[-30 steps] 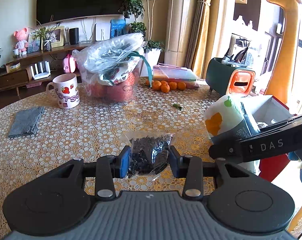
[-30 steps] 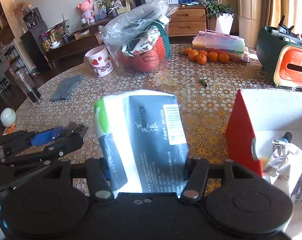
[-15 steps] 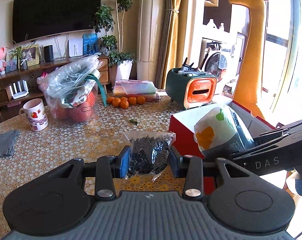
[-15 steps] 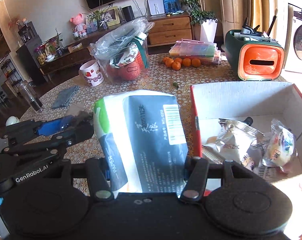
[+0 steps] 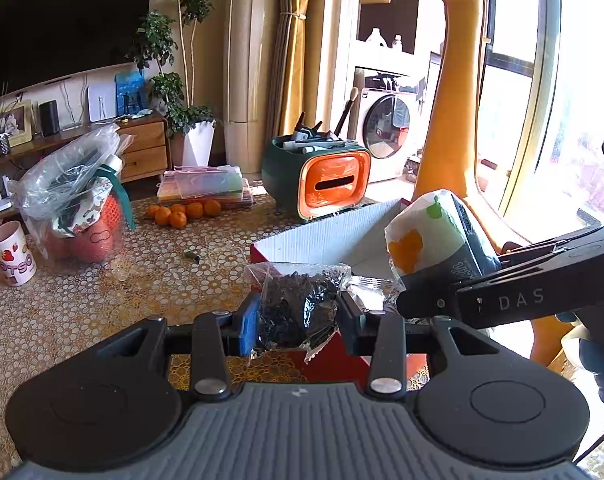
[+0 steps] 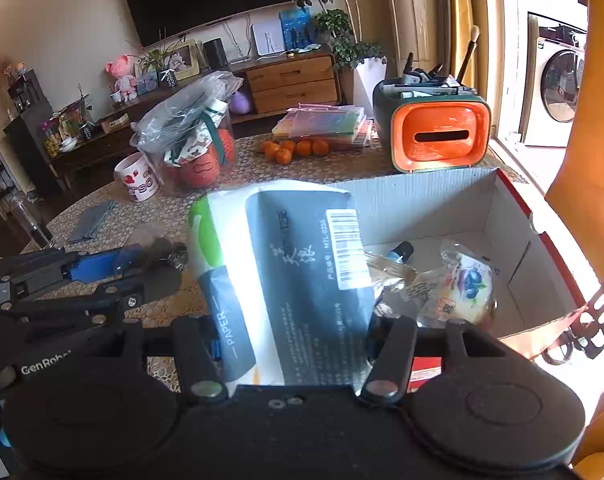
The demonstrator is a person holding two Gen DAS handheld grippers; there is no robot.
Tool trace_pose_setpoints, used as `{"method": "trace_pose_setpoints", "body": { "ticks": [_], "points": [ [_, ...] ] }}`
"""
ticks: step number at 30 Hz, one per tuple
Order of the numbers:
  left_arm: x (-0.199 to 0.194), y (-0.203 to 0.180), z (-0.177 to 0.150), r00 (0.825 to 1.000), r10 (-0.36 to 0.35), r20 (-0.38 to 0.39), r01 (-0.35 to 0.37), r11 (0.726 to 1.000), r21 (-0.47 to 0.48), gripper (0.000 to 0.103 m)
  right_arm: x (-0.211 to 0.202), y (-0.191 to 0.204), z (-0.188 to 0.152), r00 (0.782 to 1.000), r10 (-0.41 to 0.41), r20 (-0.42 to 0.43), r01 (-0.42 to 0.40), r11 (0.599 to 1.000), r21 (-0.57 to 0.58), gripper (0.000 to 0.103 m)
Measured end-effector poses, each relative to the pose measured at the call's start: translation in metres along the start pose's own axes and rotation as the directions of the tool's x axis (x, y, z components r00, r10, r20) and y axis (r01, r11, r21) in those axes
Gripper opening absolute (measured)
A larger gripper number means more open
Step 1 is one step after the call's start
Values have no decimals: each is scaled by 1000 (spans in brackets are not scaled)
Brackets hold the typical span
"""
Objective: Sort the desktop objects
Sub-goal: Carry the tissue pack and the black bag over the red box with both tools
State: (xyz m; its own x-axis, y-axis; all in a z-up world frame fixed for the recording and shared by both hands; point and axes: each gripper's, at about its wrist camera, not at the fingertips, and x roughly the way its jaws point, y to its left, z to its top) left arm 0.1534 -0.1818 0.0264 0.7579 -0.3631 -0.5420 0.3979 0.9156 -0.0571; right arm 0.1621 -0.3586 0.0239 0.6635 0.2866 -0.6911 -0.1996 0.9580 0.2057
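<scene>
My left gripper (image 5: pixel 298 320) is shut on a small clear bag of dark bits (image 5: pixel 298 308), held above the near-left corner of a red cardboard box (image 5: pixel 321 236). My right gripper (image 6: pixel 292 344) is shut on a white, green and grey tissue pack (image 6: pixel 286 280); that tissue pack (image 5: pixel 433 236) shows at the right of the left wrist view, over the box. The box (image 6: pixel 441 200) is open, with several snack packets (image 6: pixel 461 284) and a small dark bottle (image 6: pixel 401 250) lying inside. The left gripper (image 6: pixel 150 256) appears at the left of the right wrist view.
On the lace-covered table (image 5: pixel 102 312) stand a strawberry mug (image 5: pixel 10 254), a plastic bag over a red basket (image 5: pixel 78 204), several oranges (image 5: pixel 182 212), flat storage cases (image 5: pixel 206 186) and a green-and-orange organiser (image 5: pixel 325 184). A grey cloth (image 6: pixel 94 220) lies at the left. A yellow giraffe figure (image 5: pixel 449 100) stands beyond the box.
Both grippers have swung to the right with their loads and risen a little. The red box, earlier at the right edge, now lies right in front, and its inside is in view.
</scene>
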Motion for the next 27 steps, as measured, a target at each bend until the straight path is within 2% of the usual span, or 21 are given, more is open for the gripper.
{"method": "trace_pose_setpoints", "body": {
  "ticks": [13,17,27],
  "points": [
    [52,-37,22,999,-27,-36,29,998,61,39,18,-77,23,987,-158,41,154,984,85,56],
    [70,-46,27,998,-23,-51,27,995,97,39,30,-90,28,981,-188,53,183,979,89,56],
    [117,-51,34,995,-6,-102,19,991,133,39,58,-112,21,979,-205,-7,204,975,90,56]
  ]
}}
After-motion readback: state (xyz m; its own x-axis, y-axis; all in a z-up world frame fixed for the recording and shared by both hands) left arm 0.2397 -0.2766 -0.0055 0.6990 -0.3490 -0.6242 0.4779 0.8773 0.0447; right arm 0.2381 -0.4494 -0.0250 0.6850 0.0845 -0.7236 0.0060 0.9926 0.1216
